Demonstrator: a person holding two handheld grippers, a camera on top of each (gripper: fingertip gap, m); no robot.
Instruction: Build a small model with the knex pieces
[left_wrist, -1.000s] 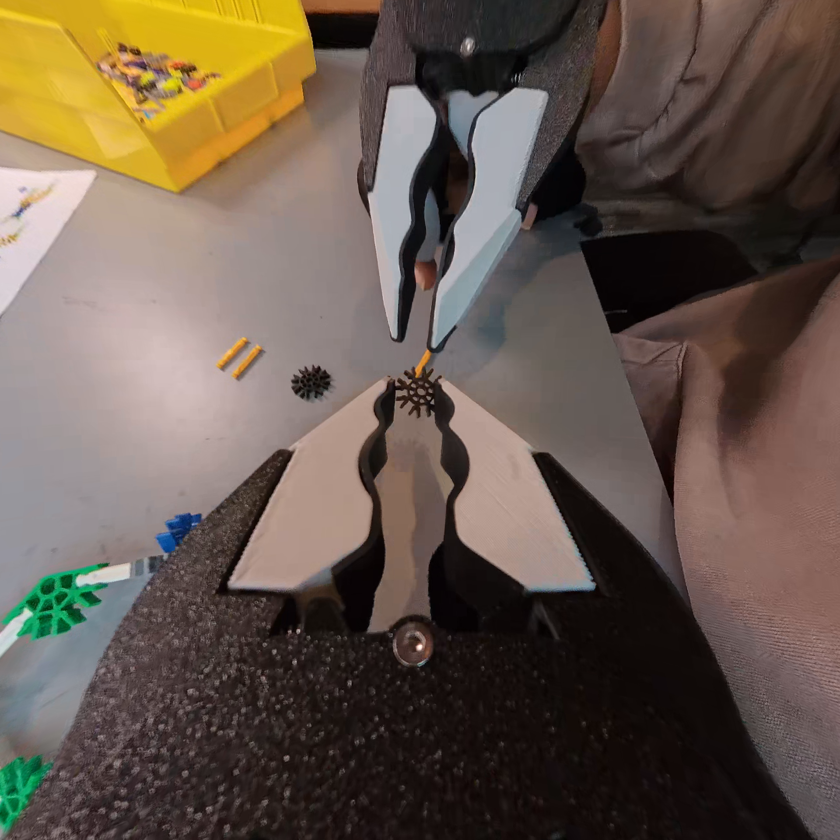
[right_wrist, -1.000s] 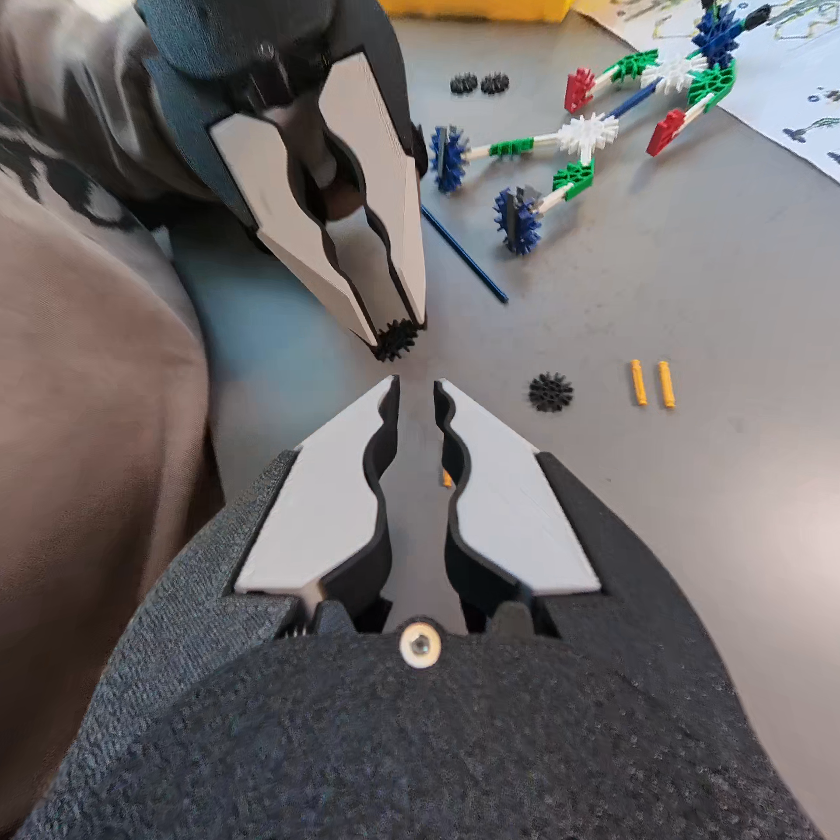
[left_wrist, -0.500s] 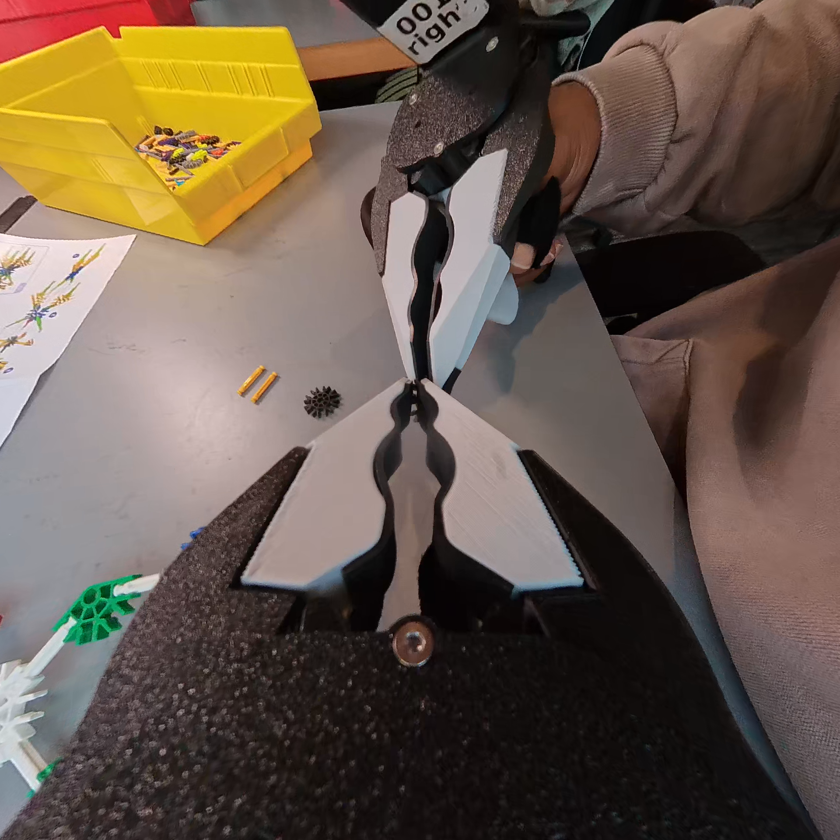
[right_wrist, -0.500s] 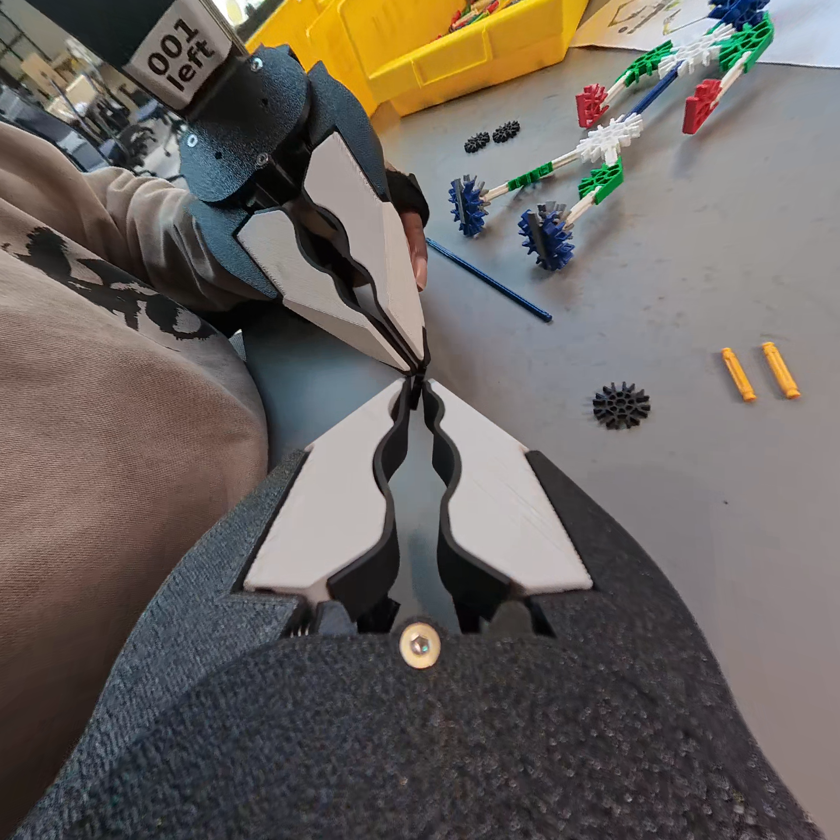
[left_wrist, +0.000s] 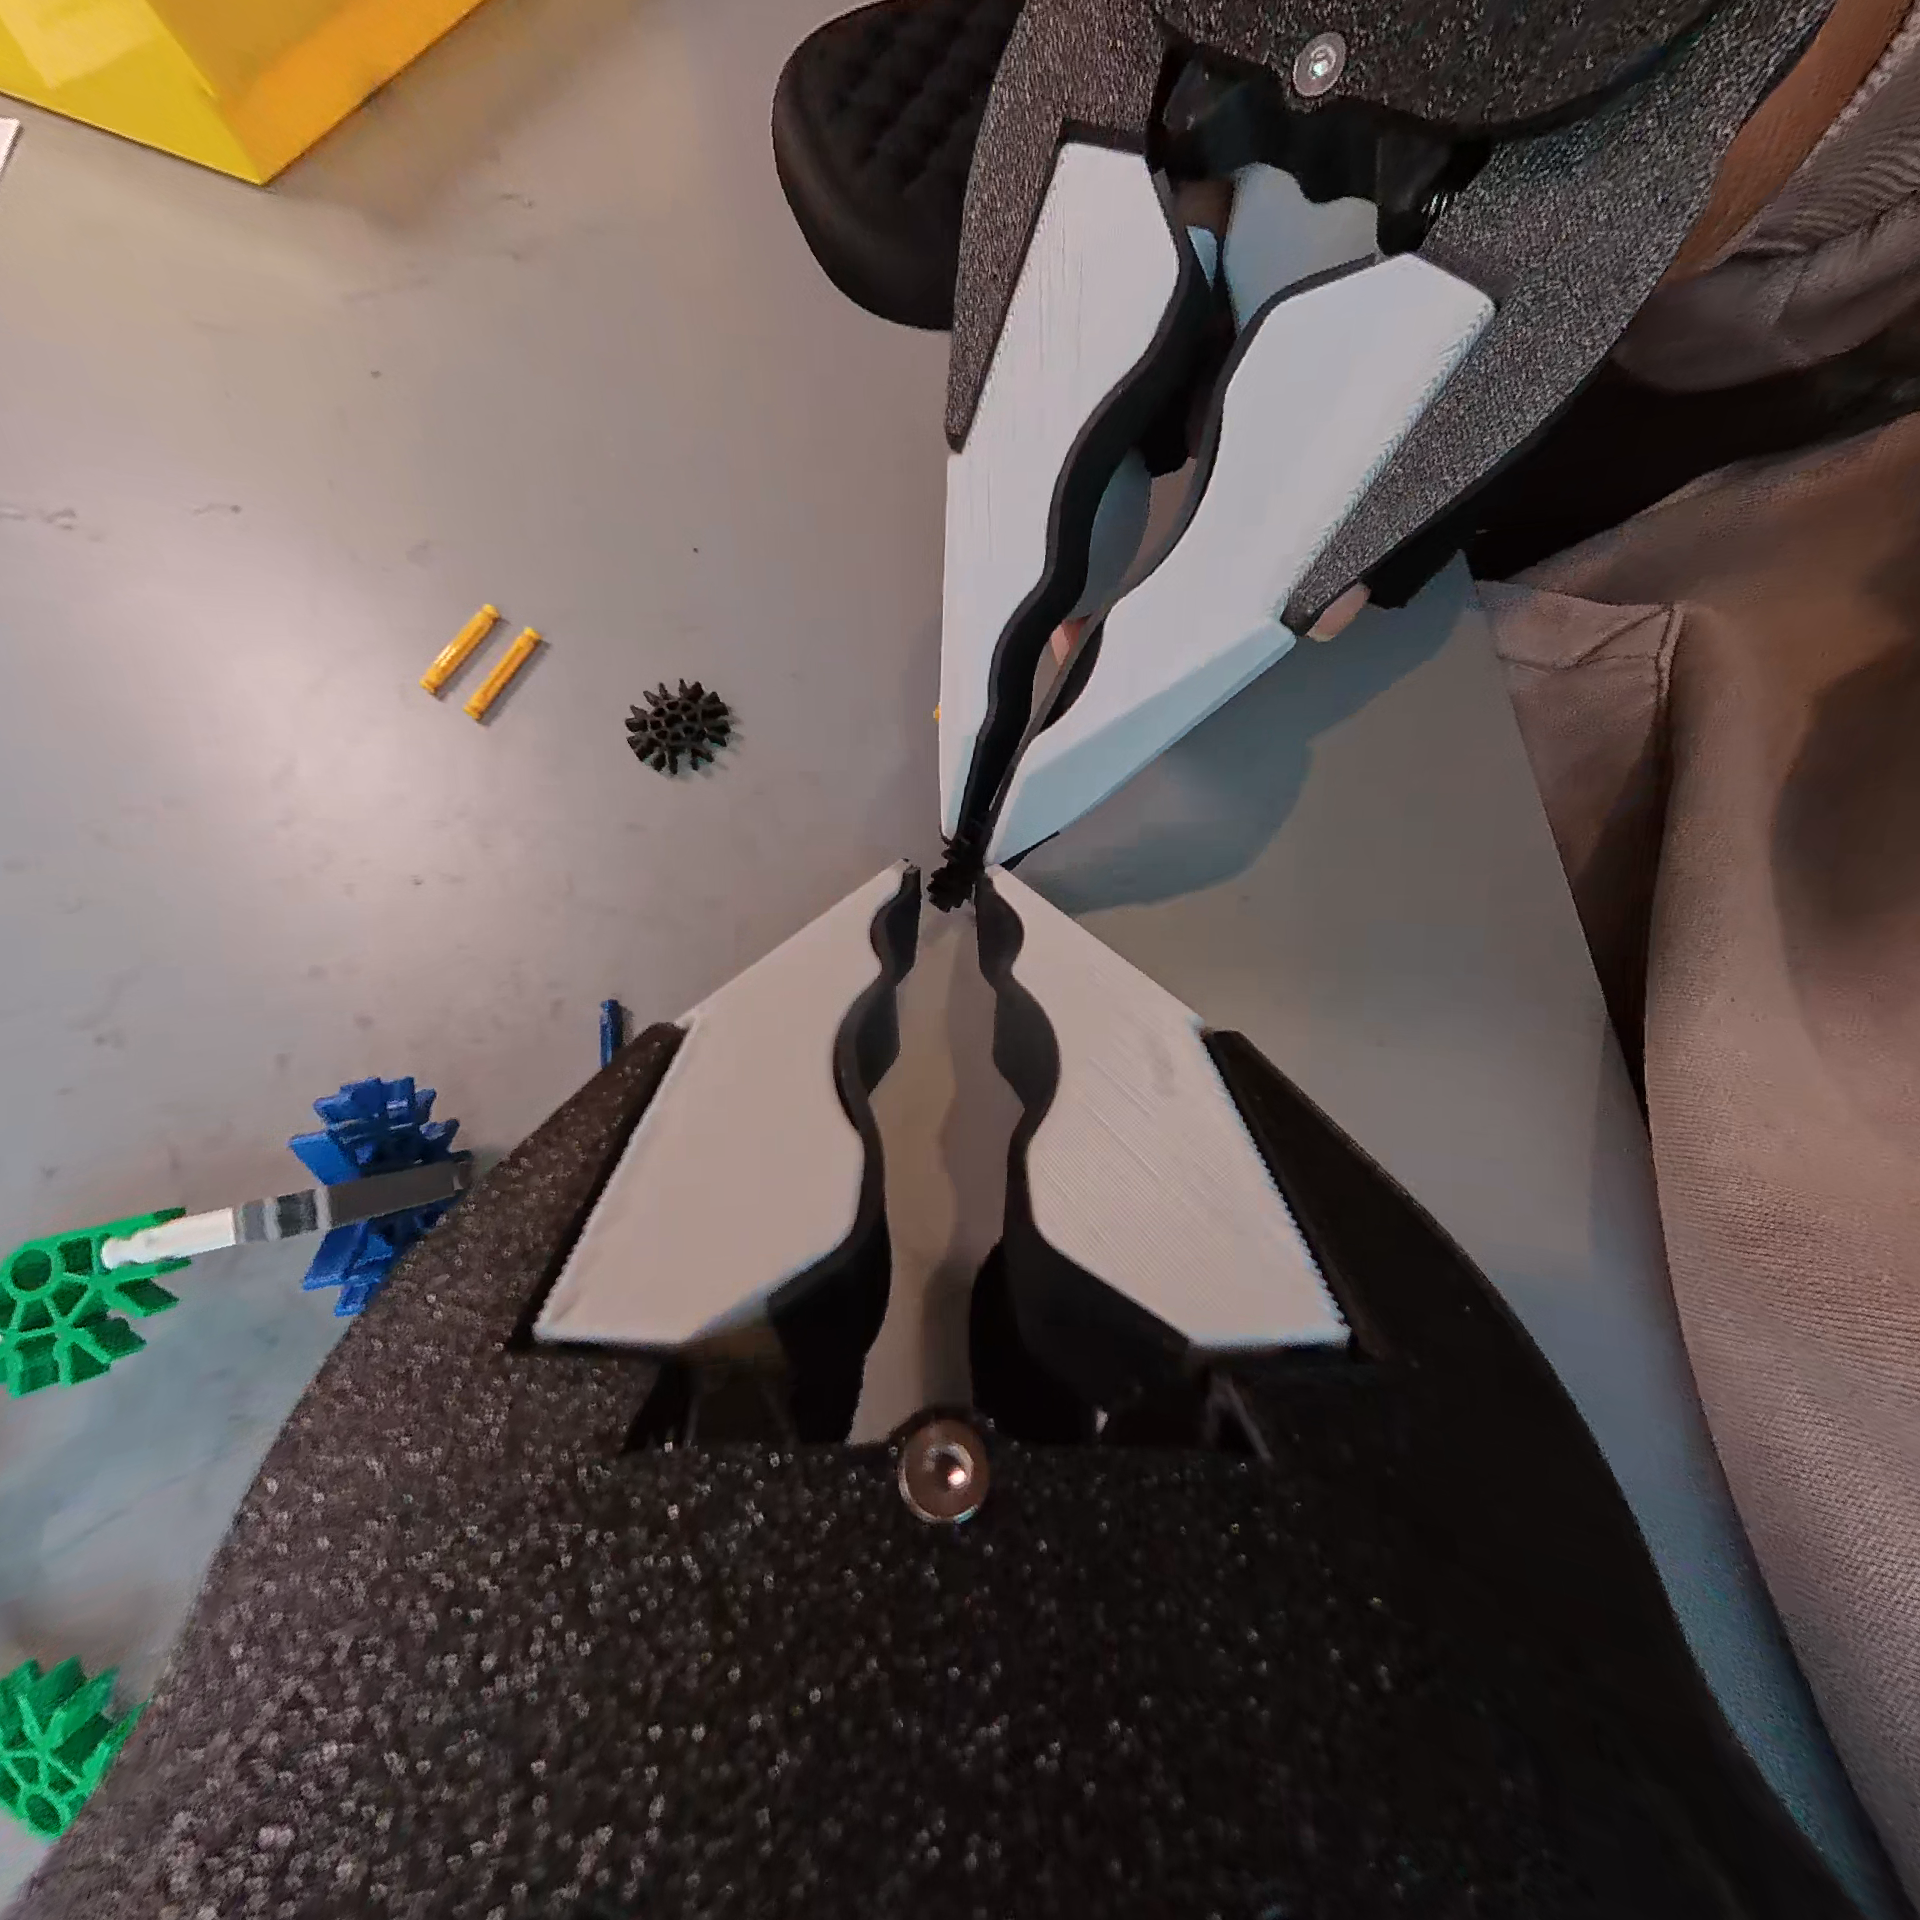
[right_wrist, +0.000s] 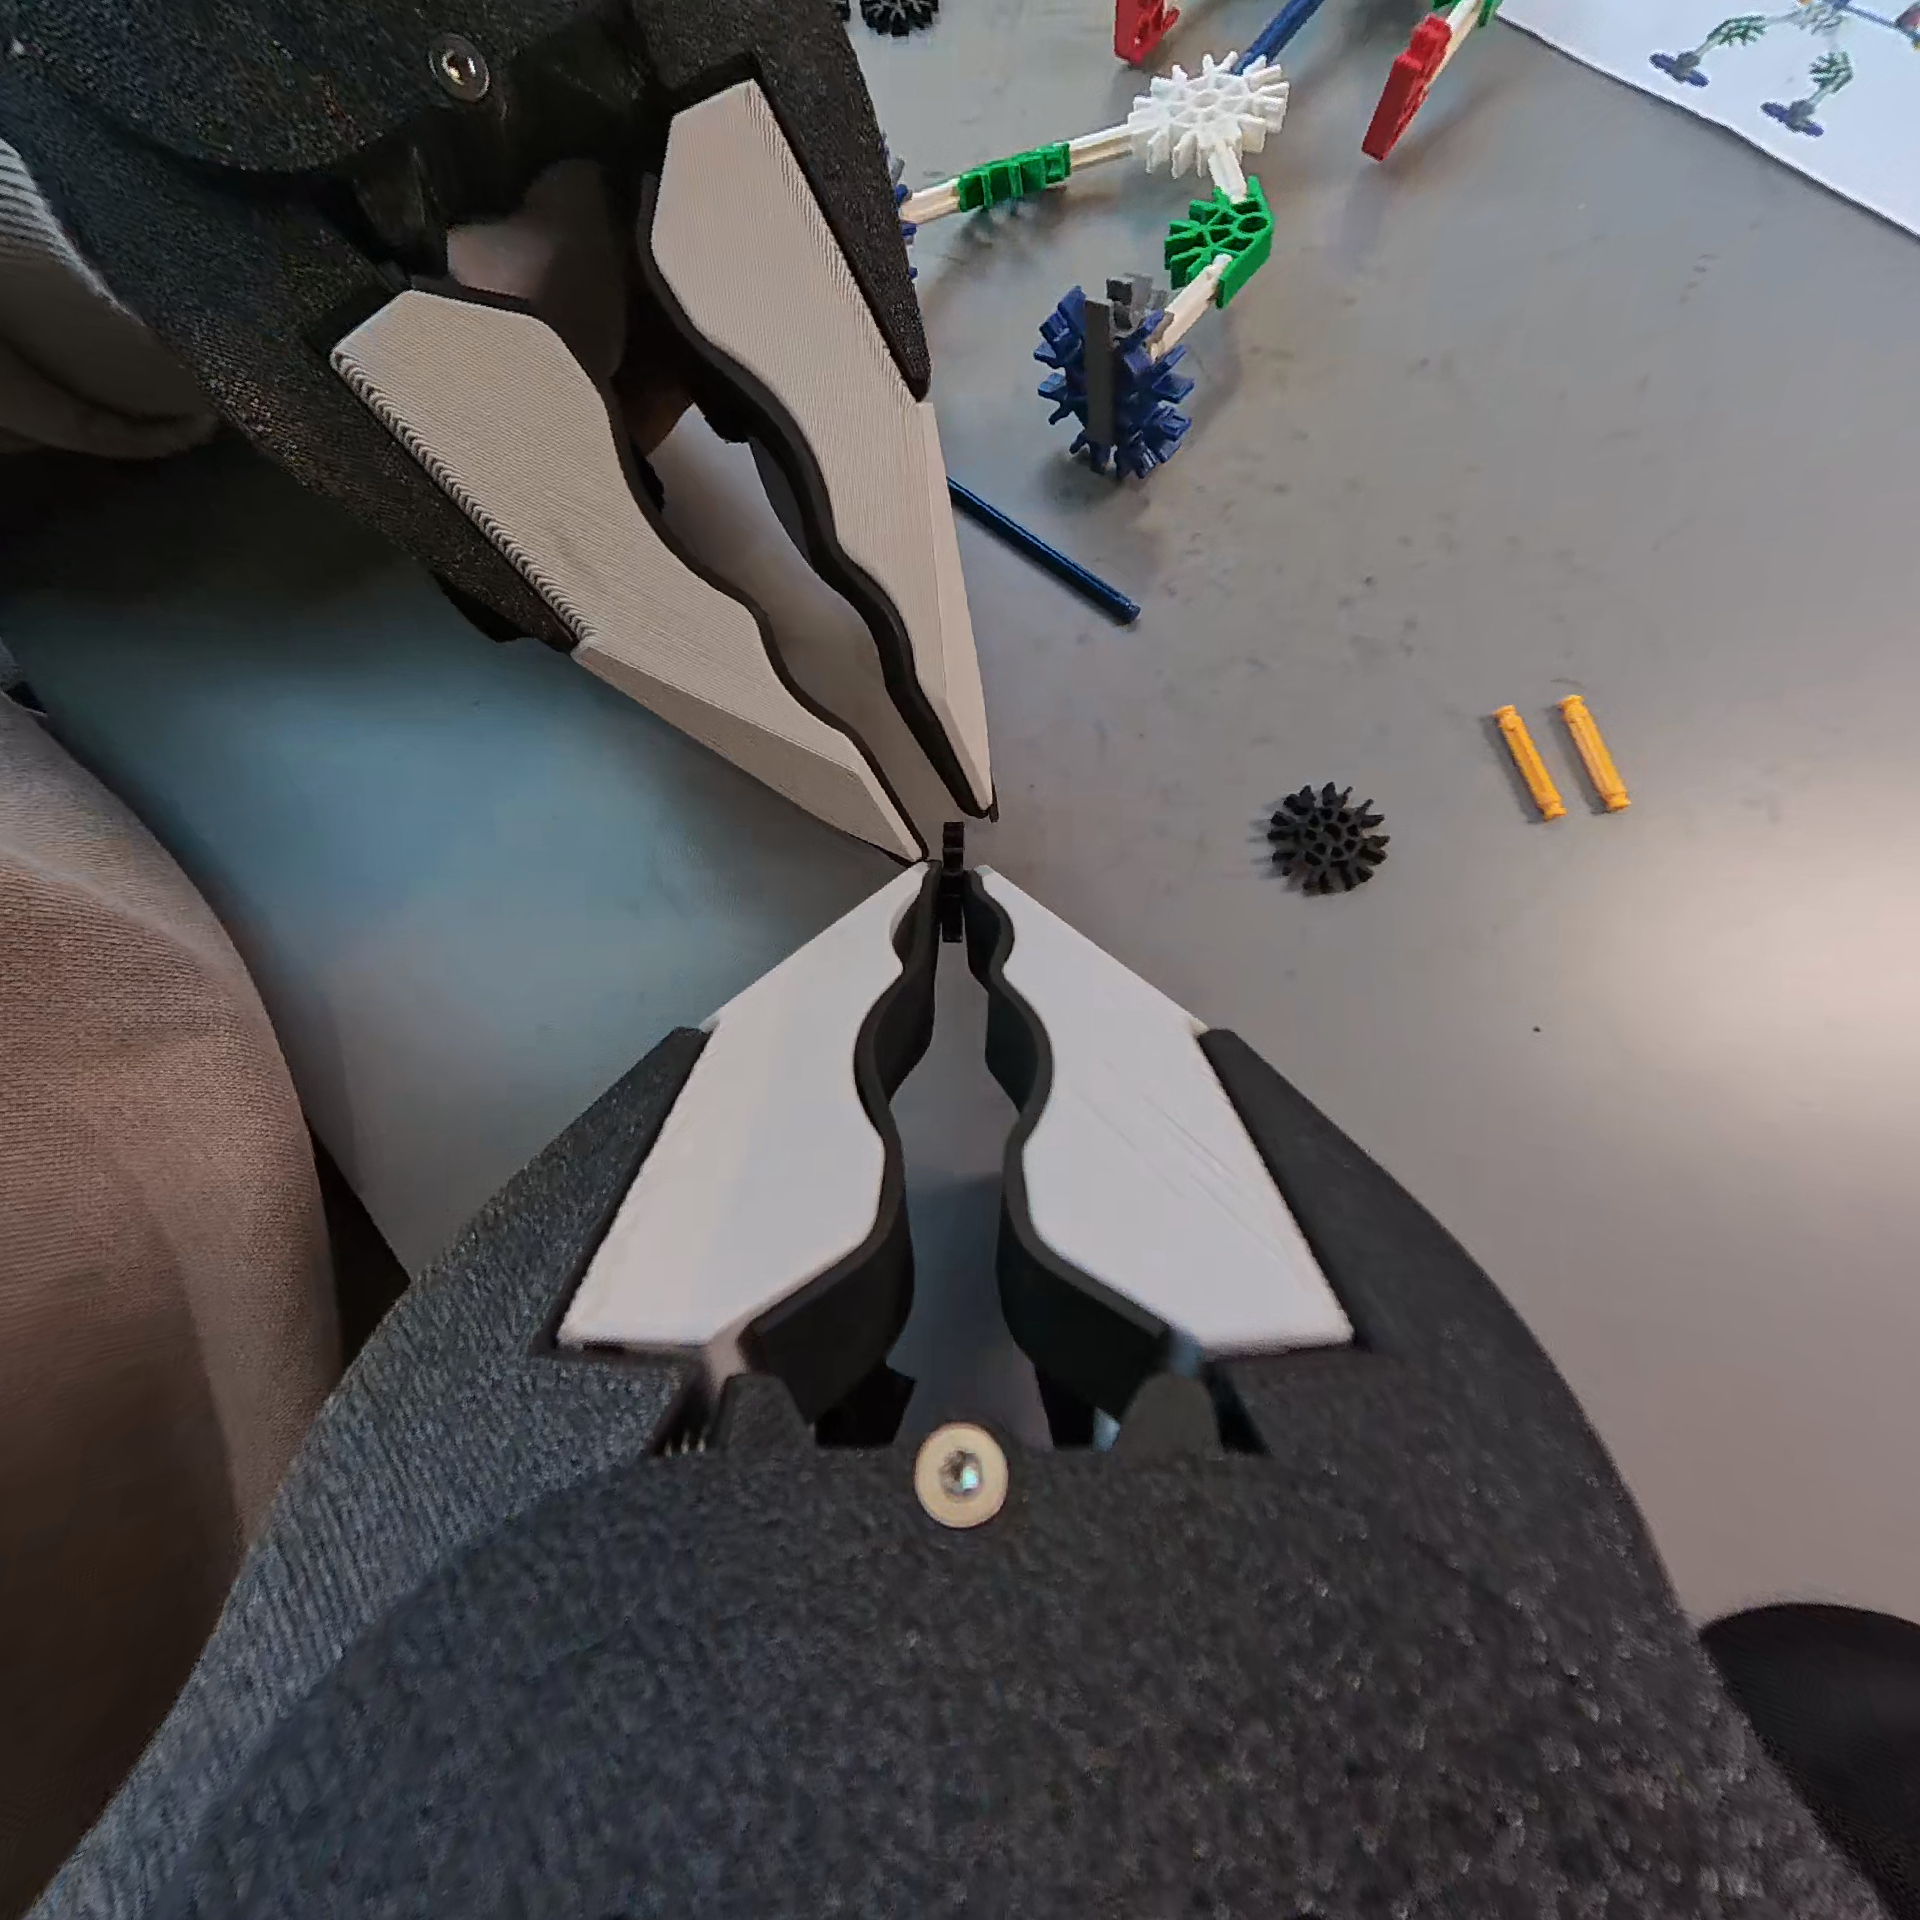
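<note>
A small black toothed connector sits edge-on where the two grippers meet tip to tip above the grey table. My right gripper is shut on the connector. It comes in from above in the left wrist view. My left gripper has its jaws a little apart on either side of the connector. It comes in from the upper left in the right wrist view.
A second black connector and two short yellow rods lie on the table. A thin blue rod, a built model of white, green, red and blue pieces, a printed sheet and a yellow bin stand farther off. A person's beige clothing fills one side. The grippers are tip to tip, or close to it.
One second ago my left gripper held the connector flat and my right gripper was open. They then met tip to tip; my right gripper shut on it and my left jaws have parted slightly.
</note>
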